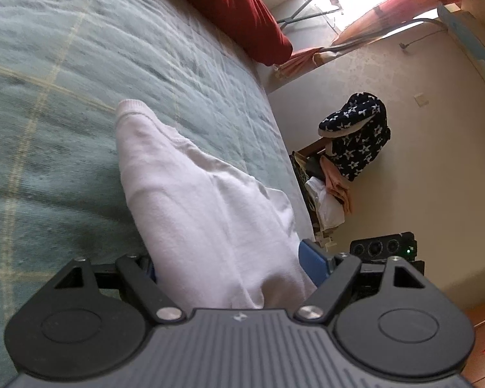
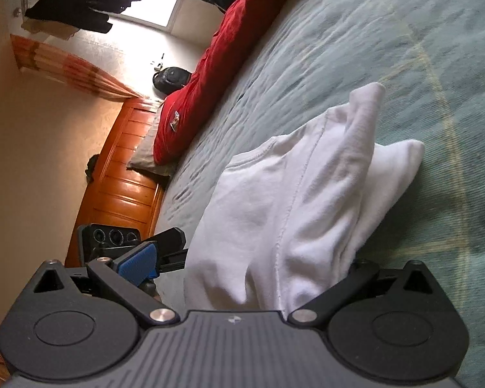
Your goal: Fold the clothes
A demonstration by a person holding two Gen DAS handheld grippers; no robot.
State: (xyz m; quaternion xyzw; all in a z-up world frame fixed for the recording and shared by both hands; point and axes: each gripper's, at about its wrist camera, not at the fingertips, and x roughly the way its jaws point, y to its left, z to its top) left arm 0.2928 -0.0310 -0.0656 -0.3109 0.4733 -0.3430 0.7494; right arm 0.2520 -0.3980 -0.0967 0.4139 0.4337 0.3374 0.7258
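**White garment bunched between both grippers, fold not finished**

In your left wrist view, the white garment (image 1: 203,200) runs from a ribbed cuff or hem out on the green bedspread (image 1: 48,113) back into your left gripper (image 1: 232,268). Its jaws stand wide apart with the cloth filling the gap; one blue pad shows on the right, clear of the fabric edge. Whether the pads press the cloth, you cannot tell from here. A red quilt (image 1: 242,16) lies along the far edge of the bed, and a star-patterned dark garment (image 1: 359,135) sits heaped on other clothes beside the bed.

In your right wrist view, the same garment (image 2: 294,200) is mounded in loose layers, a seam running up its middle, one corner sticking up. It drapes into your right gripper (image 2: 242,271), whose arms are spread wide; the blue pad at left stands free of the cloth, and the other pad is hidden, so the grip cannot be told.

As a judgement: the fold is partly made at best. The layers are uneven and unsmoothed, so squaring and flattening remain. No basket or box shows in either view.
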